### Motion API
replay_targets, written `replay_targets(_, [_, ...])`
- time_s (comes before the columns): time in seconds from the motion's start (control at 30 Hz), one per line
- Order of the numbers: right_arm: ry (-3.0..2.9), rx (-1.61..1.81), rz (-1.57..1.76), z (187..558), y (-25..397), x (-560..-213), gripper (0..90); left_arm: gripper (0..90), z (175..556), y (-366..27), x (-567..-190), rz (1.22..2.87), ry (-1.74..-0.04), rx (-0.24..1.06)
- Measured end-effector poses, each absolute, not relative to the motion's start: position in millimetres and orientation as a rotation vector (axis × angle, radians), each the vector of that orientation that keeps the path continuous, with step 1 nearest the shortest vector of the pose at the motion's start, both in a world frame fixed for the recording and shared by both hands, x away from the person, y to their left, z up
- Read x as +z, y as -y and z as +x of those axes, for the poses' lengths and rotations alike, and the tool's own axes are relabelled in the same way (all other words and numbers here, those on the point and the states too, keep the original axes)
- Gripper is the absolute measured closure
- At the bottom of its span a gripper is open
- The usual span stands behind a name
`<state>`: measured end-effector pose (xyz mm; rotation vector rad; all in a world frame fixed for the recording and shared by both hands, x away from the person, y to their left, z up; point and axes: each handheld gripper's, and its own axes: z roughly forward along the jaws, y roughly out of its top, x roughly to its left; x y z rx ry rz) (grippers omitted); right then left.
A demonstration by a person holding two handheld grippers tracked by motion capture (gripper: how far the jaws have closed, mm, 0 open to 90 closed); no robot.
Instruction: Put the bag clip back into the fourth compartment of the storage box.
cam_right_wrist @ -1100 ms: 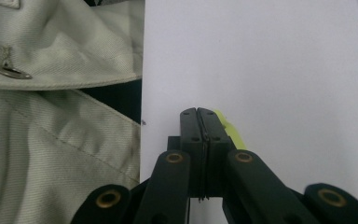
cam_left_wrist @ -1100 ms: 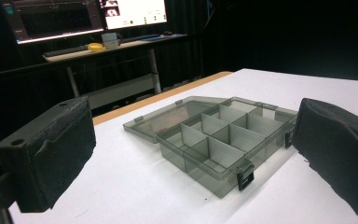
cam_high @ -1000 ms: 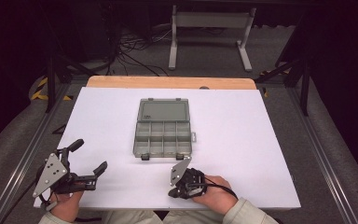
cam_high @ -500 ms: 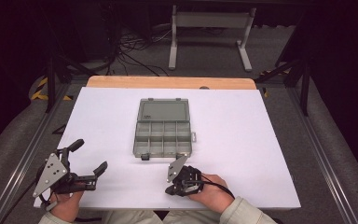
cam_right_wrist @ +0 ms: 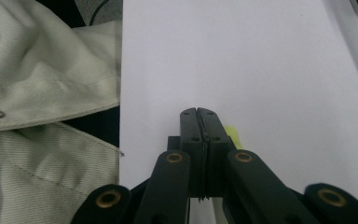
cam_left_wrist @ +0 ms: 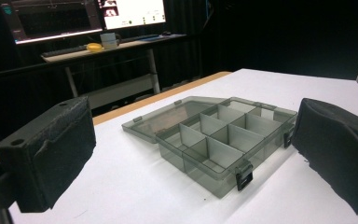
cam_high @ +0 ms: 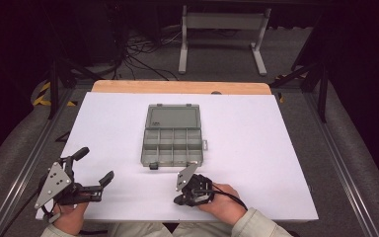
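A white worktop (cam_high: 256, 148) spans the scene under dark surroundings; at its near edge the left gripper (cam_high: 94, 168) holds its jaws spread wide, the right gripper (cam_high: 177, 196) has its jaws clenched on nothing visible; farther in, at centre, lies the smoky translucent plastic compartment box (cam_high: 171, 140), lid open flat behind it.

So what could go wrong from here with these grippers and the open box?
The right gripper is shut with something yellow-green barely peeking past its jaws; so slight a grip could let it slip on the way to the compartment box. The left gripper, open and near that box, might nudge the light box or its flat-lying lid.
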<state>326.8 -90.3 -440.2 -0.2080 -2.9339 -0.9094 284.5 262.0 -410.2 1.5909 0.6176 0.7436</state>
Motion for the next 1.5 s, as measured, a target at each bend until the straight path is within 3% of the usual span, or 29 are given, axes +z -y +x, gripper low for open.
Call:
replay_targets(0.1, [2.922,-0.939,-0.189,326,91,-438,89.1,0.0,284,-262,-410,1.59,-0.617,0.744])
replay_targets(0.2, [2.911,-0.98,-0.208,323,94,-431,75.7,0.0,284,-262,-410,1.59,-0.62,0.743])
replay_targets(0.23, [2.911,-0.98,-0.208,323,94,-431,75.7,0.0,284,-262,-410,1.59,-0.62,0.743])
replay_targets(0.3, [2.915,-1.017,-0.247,324,98,-425,42.3,0.0,284,-262,-410,1.589,-0.62,0.742])
replay_targets(0.33, [2.92,-1.034,-0.265,324,99,-423,33.6,0.0,284,-262,-410,1.59,-0.62,0.742])
replay_targets(0.47, [2.95,-1.08,-0.301,324,106,-419,18.6,0.1,284,-262,-410,1.59,-0.62,0.743])
replay_targets(1.07, [3.028,-0.969,-0.347,327,128,-424,18.7,0.0,285,-261,-411,1.59,-0.626,0.74])
replay_targets(1.3, [3.046,-0.89,-0.301,328,120,-434,27.4,0.0,285,-261,-411,1.588,-0.627,0.739])
replay_targets(1.5, [3.053,-0.876,-0.264,329,117,-436,45.8,0.0,285,-261,-411,1.588,-0.626,0.739])
